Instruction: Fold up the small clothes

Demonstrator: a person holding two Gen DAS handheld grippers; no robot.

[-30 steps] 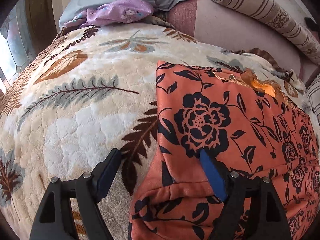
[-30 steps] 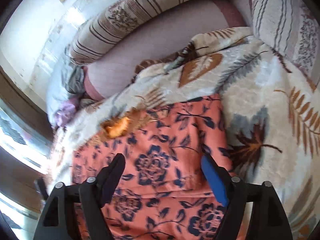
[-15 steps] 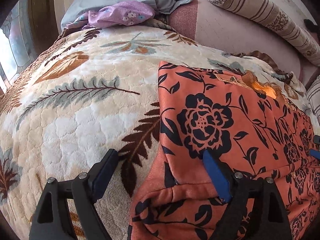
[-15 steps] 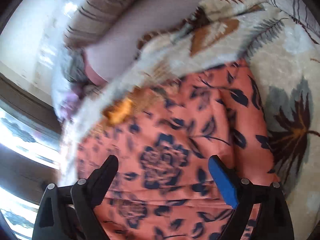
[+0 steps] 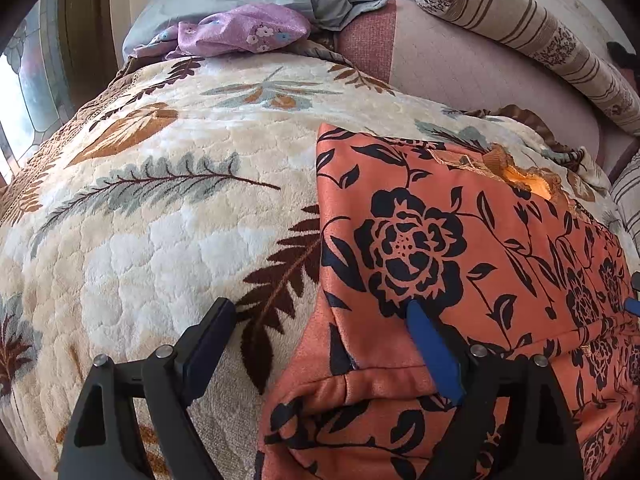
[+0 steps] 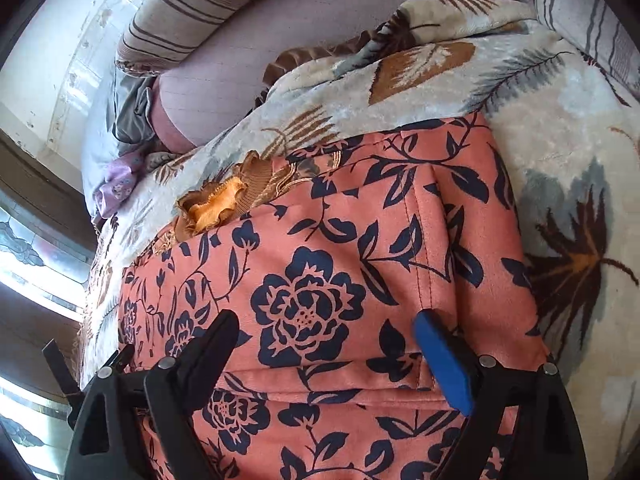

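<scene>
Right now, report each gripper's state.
Left gripper: open, holding nothing, over the orange garment's edge.
Right gripper: open, holding nothing, above the same garment.

A home bedroom is shown: a bed spread with a leaf-patterned blanket (image 5: 160, 240), striped bolsters (image 5: 532, 28) at the far right.

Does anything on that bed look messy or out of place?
The orange floral garment lies mostly flat, but its ruffled collar is bunched up at the far edge. A purple cloth sits crumpled near the pillows.
</scene>
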